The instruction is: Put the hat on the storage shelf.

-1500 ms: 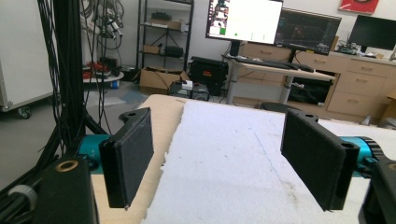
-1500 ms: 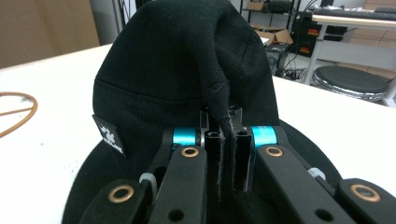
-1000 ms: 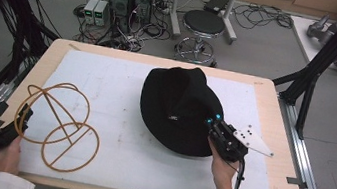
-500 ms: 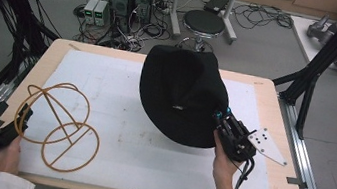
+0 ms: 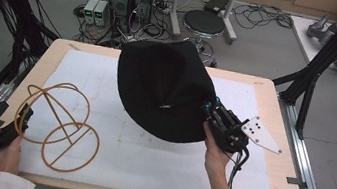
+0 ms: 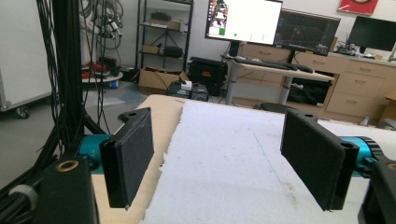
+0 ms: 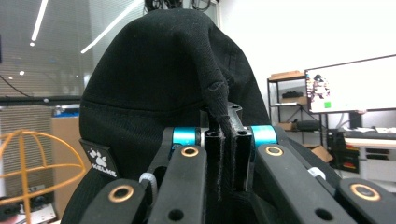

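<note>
So the right hand-held gripper (image 5: pixel 210 112) has its two jaws pinched tight on the edge of a black knit beanie (image 5: pixel 164 89), and from the high view the hat hangs off it, lifted up above the white foam mat (image 5: pixel 146 162) that covers the wooden table (image 5: pixel 277 98). Seen from above, the beanie spreads out big and dark over the back-middle of the mat, with the person's right hand (image 5: pixel 215 154) wrapped around the gripper body just below its lower right edge. In the right gripper view you can see a fold of the beanie (image 7: pixel 168 84) squeezed between the closed jaws, the rest of it rising up in front of the camera, and a little white-on-black label (image 7: pixel 99 159) sewn at the hem on the left. Over at the left side of the mat sits an orange wire hat stand (image 5: pixel 58 126), a domed frame on a round base ring, well apart from the beanie. The left hand-held gripper (image 6: pixel 219 158) is down at the near left corner of the table, held in the left hand (image 5: pixel 6 153), just beside the stand, and its jaws are spread wide with nothing between them, just mat and table edge showing through the gap.
</note>
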The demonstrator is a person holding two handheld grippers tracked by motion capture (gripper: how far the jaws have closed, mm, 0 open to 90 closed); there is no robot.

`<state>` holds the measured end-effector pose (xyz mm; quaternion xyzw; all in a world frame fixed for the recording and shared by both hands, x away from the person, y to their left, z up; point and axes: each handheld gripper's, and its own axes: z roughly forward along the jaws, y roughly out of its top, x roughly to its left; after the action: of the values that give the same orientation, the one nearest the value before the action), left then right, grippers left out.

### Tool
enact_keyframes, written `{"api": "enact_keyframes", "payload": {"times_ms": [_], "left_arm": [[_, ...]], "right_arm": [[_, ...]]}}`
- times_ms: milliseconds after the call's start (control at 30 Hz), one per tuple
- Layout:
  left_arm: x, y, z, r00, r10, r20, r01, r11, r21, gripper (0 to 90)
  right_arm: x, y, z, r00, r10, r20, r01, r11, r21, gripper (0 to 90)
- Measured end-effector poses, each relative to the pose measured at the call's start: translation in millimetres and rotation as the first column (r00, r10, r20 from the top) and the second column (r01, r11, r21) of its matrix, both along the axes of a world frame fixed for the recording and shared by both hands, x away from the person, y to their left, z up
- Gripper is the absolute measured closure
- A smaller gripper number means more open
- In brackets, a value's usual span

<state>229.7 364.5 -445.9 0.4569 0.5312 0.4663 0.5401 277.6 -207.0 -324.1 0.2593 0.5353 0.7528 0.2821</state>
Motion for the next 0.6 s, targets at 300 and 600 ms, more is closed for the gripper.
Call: {"api": "enact_keyframes", "payload": {"times_ms": [300, 600], "left_arm": [[0.0, 0.0, 0.1, 1.0000, -0.001, 0.001, 0.001, 1.0000, 0.000, 25.8], [-0.1, -0.5, 0.3, 1.0000, -0.001, 0.002, 0.001, 1.0000, 0.002, 25.8]], "right_arm": [[1.4, 13.7, 22.2, 0.9975, 0.070, 0.013, -0.070, 0.997, 0.038, 87.9], [1.6, 33.0, 41.6, 0.9925, 0.122, 0.009, -0.122, 0.991, 0.061, 87.8]]}}
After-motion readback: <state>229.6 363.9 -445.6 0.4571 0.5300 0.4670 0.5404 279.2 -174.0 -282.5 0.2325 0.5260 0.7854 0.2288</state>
